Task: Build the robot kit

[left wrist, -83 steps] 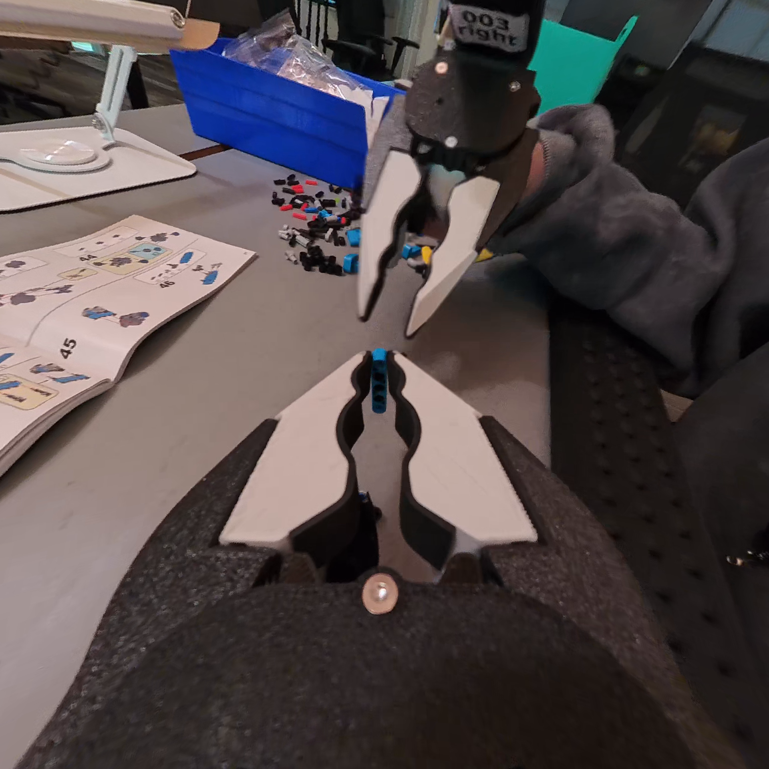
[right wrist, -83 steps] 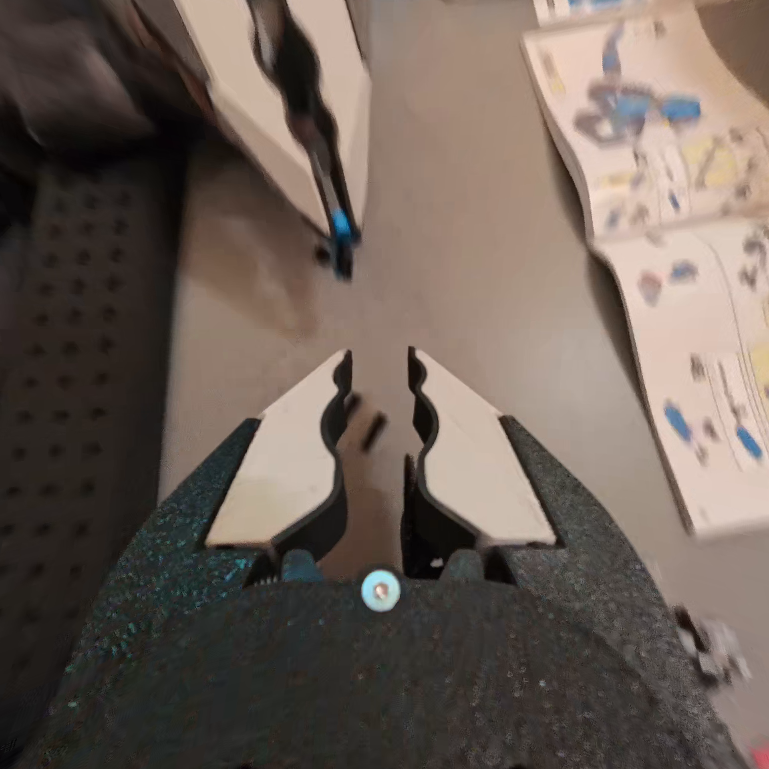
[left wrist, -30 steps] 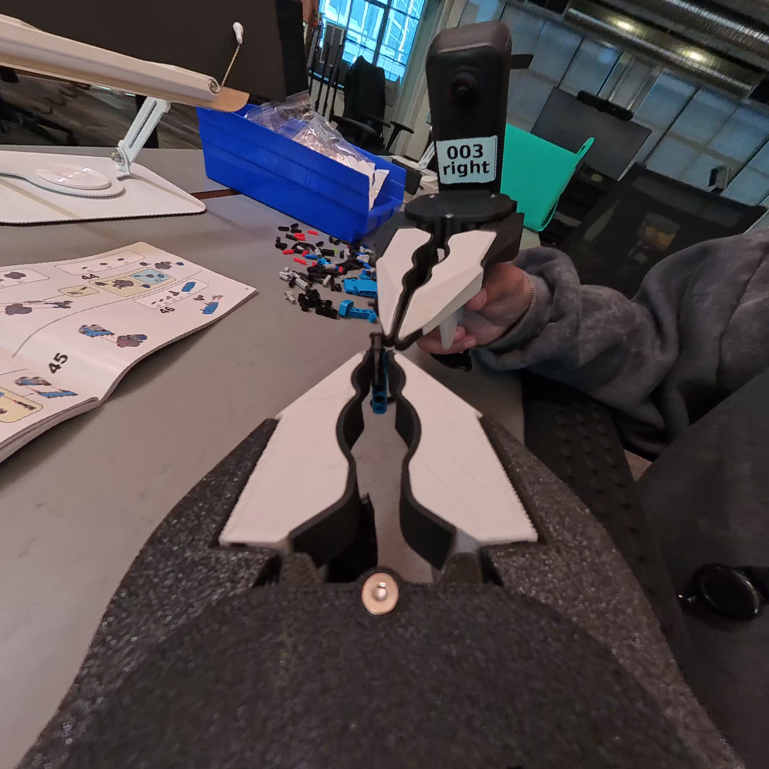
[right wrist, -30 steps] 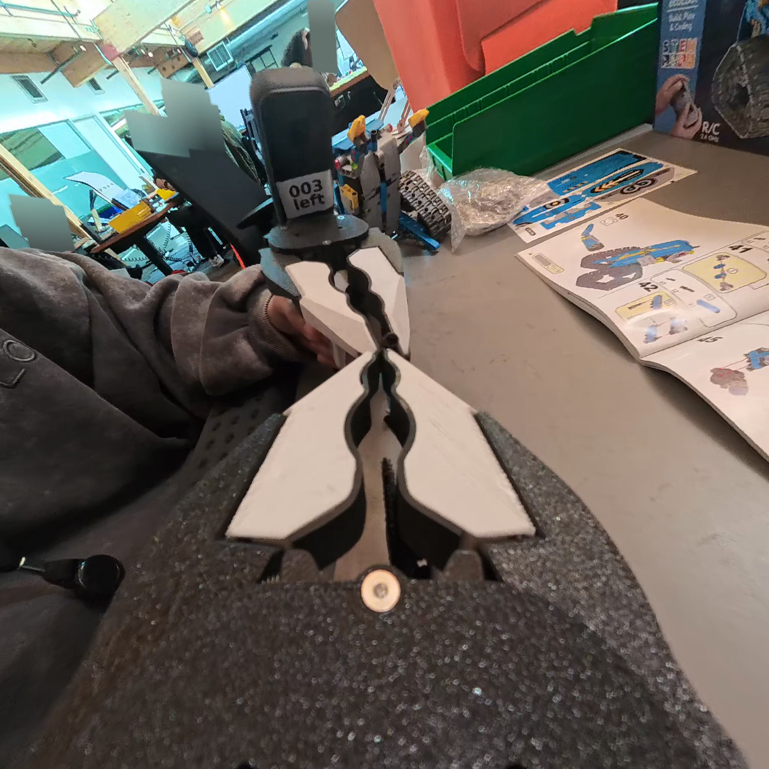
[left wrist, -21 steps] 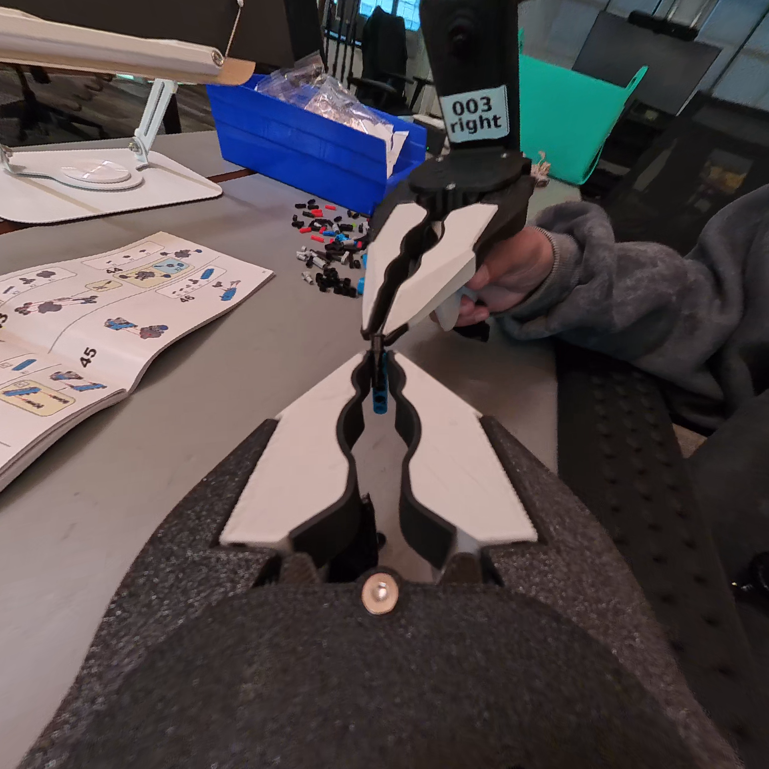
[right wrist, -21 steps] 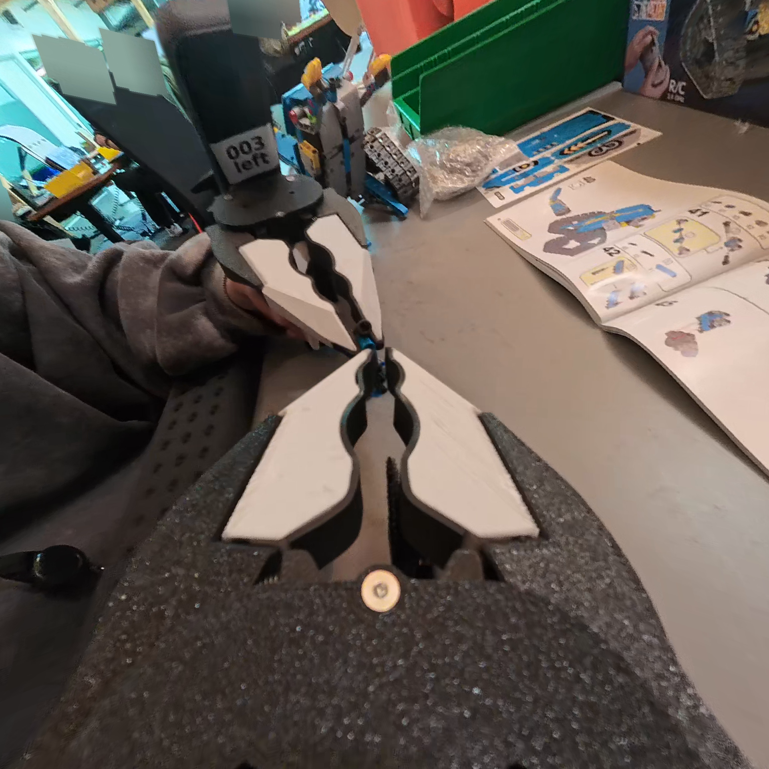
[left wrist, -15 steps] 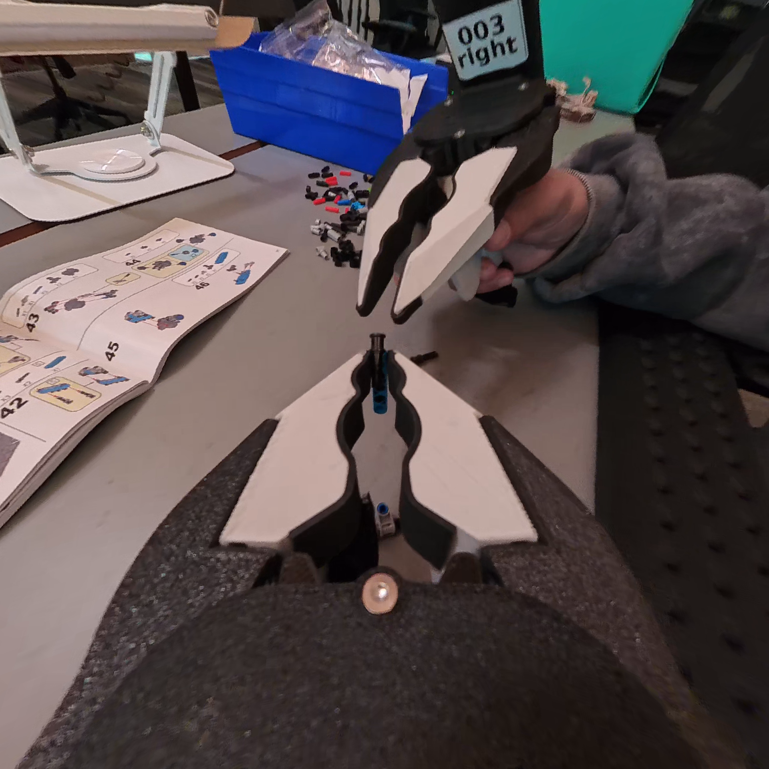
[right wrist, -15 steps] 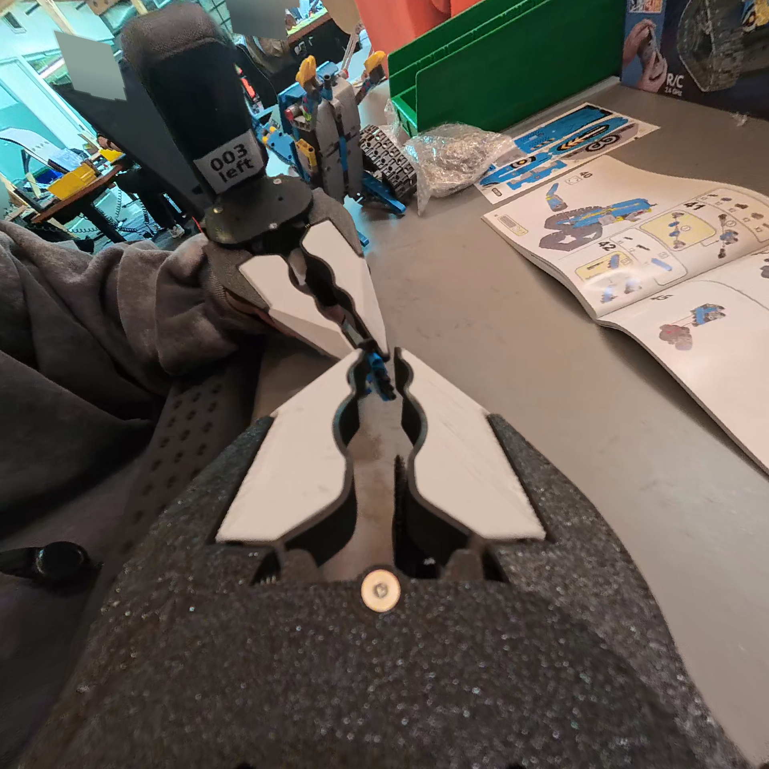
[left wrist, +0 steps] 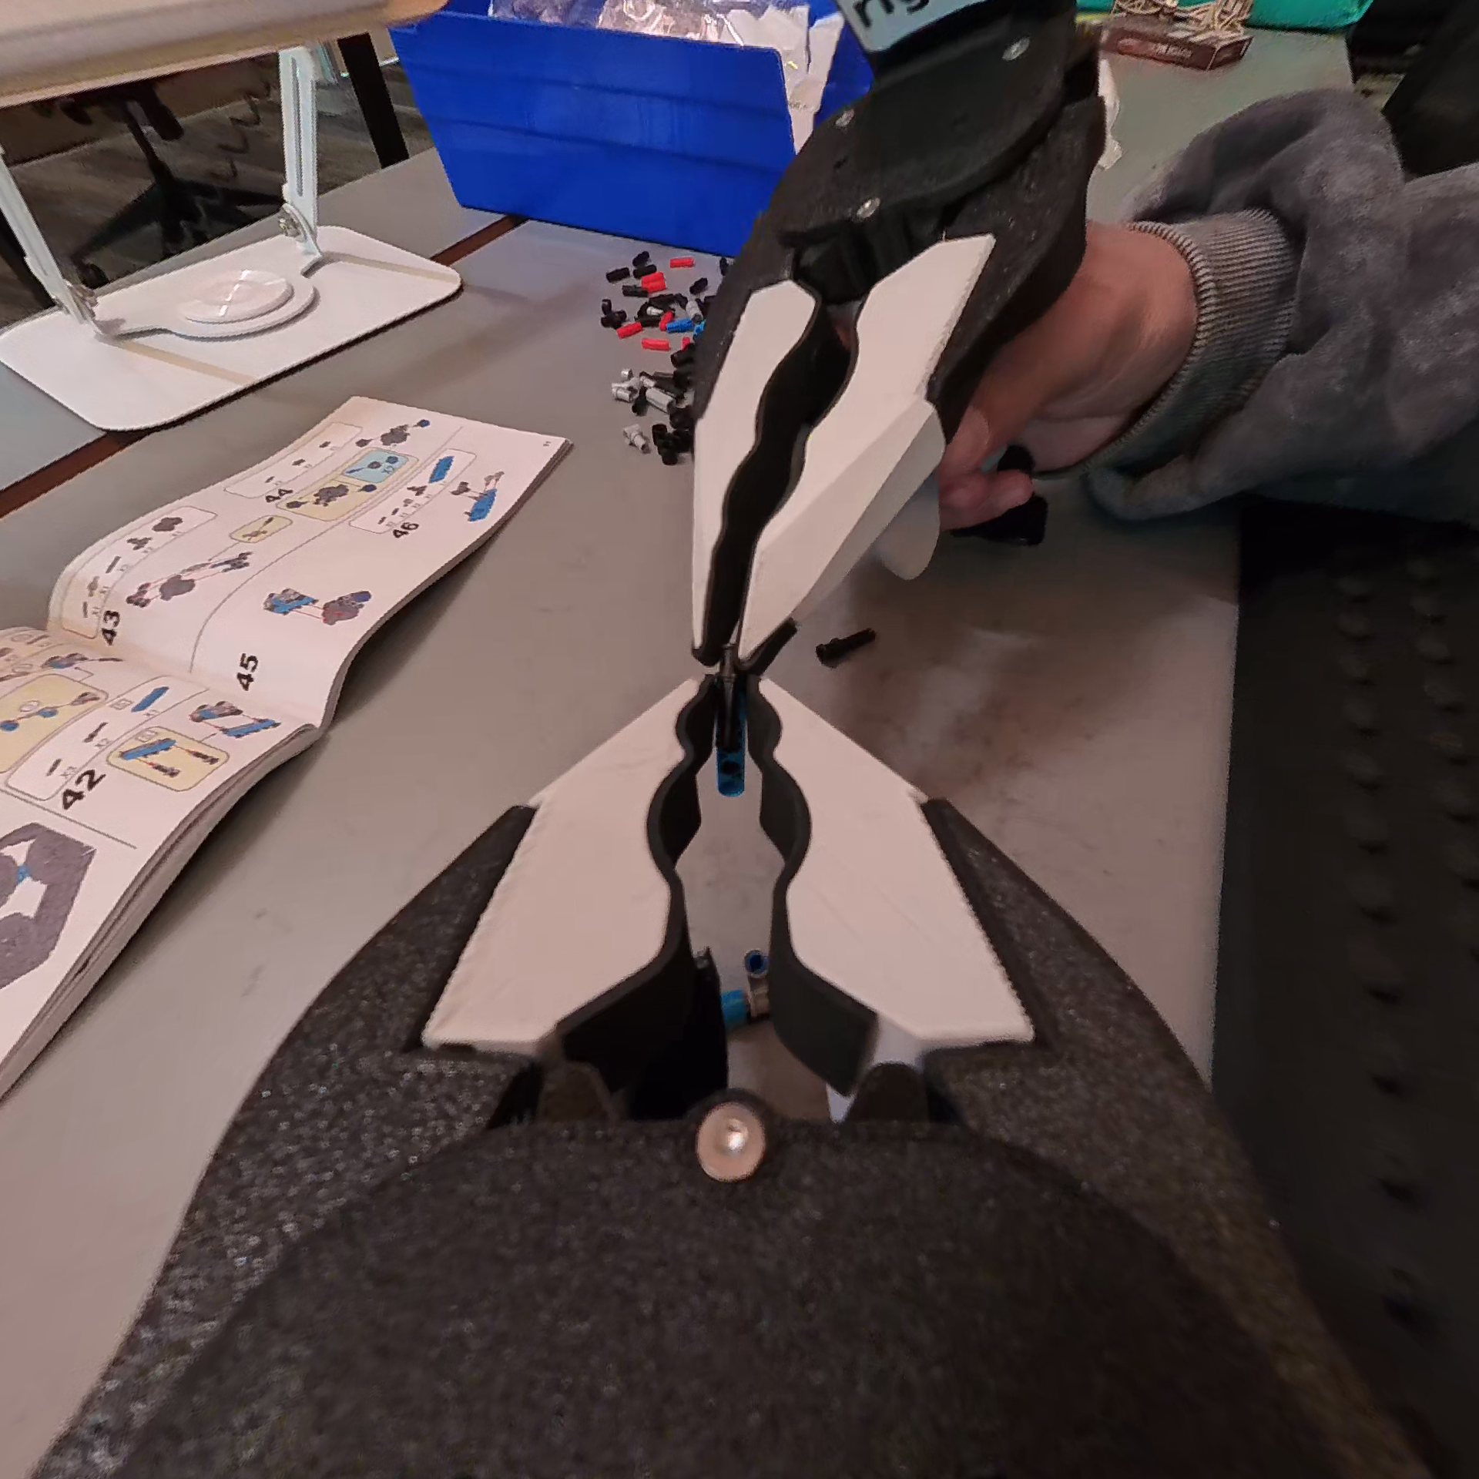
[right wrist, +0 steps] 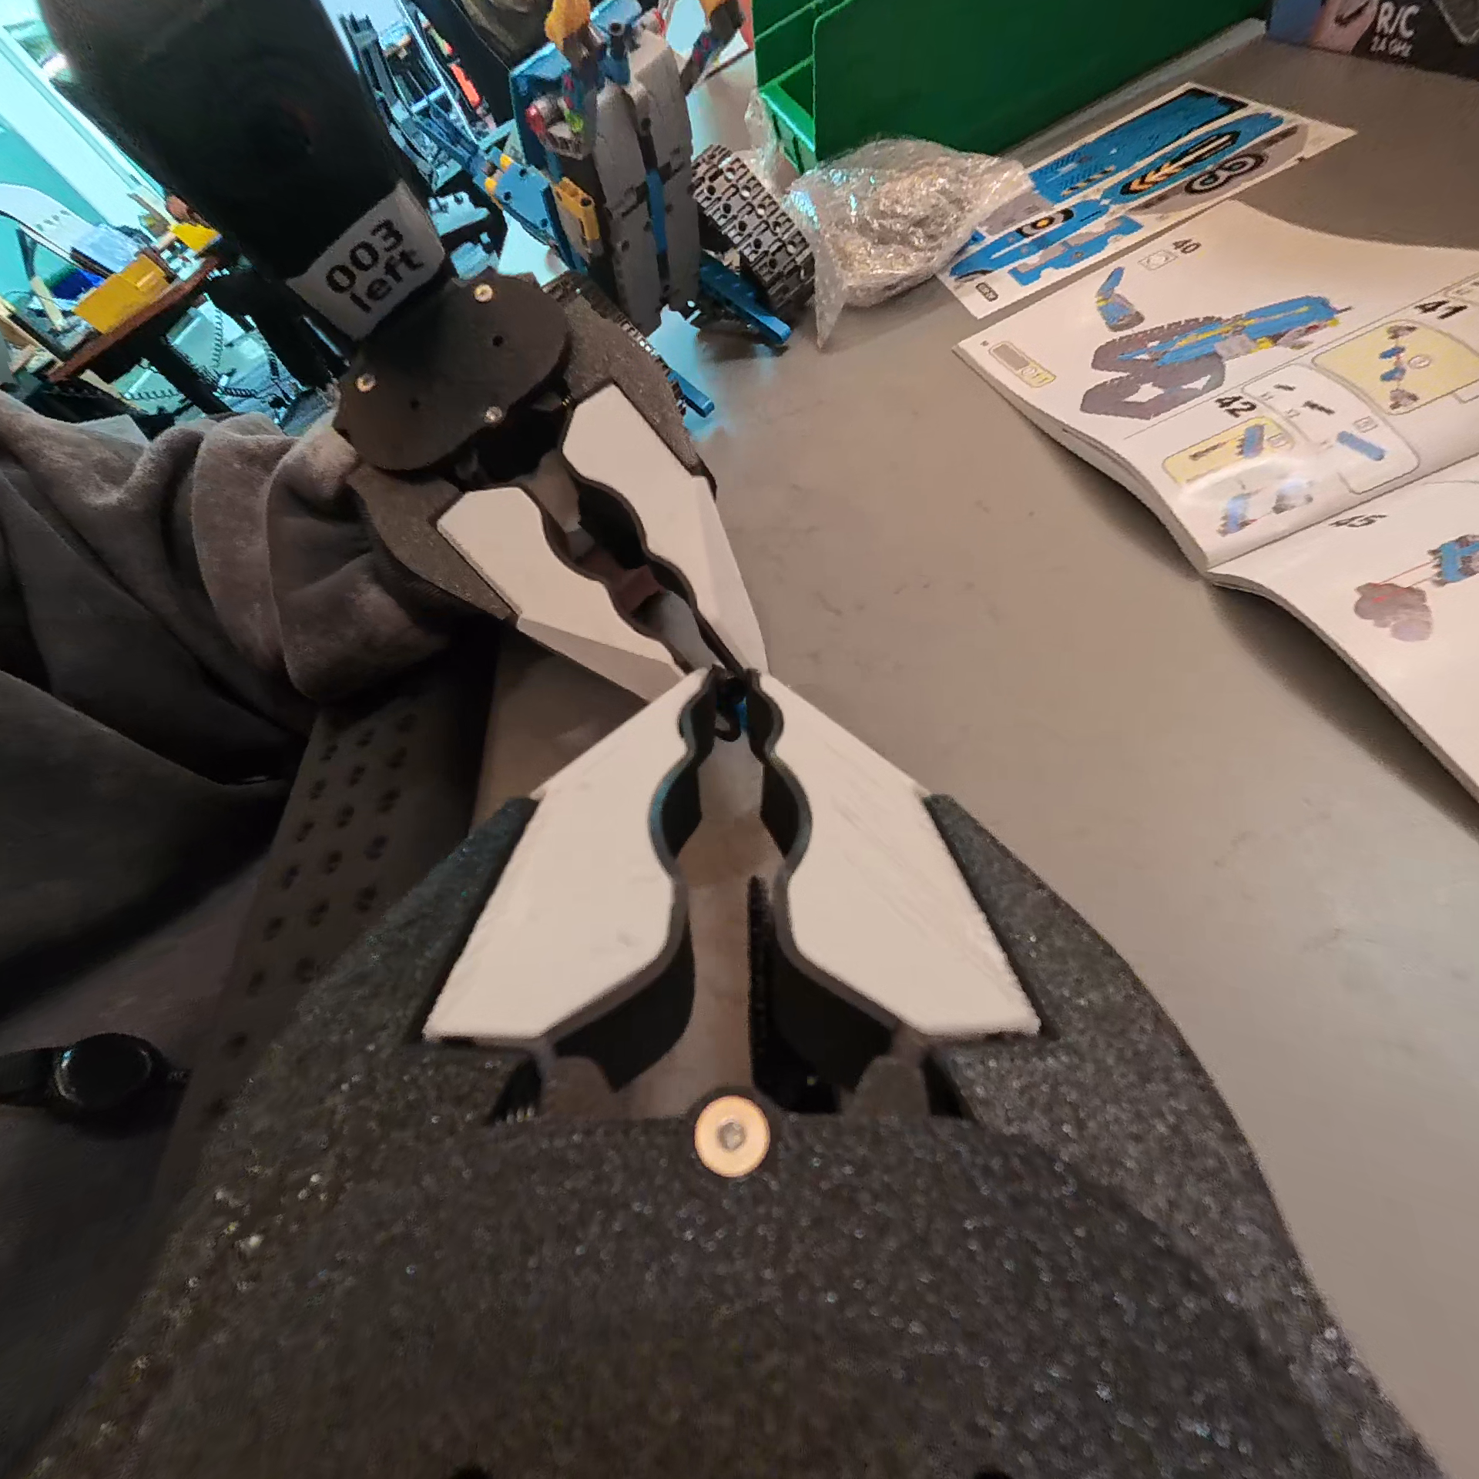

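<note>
The likeliest failure is the small black pin (left wrist: 727, 671) slipping out or cocking sideways: it is thin, it is pinched only at its end, and the two claws meet tip to tip at an angle, so any twist or side push from either hand could skew it or pop it loose onto the grey table (left wrist: 496, 808), where one loose black pin (left wrist: 845, 643) already lies just beside the tips. The blue beam (left wrist: 727, 767) could also pivot in its grip, since it is held only between narrow tips. The left claw (left wrist: 727, 704) is closed to a narrow slit around that beam, which stands up between its fingertips, above the table, with the pin rising from its top end. The right claw (left wrist: 725, 655), held by a hand (left wrist: 1064, 400) in a grey sleeve, comes down from above with its fingers almost together, its tips pinching or at least touching the pin's upper end; from its own view the right claw (right wrist: 728, 696) looks nearly closed on something dark and blue, though blur hides the exact contact. Behind lie an open instruction booklet (left wrist: 240, 608), a scatter of small parts (left wrist: 656, 352) and a blue bin (left wrist: 608, 136).
</note>
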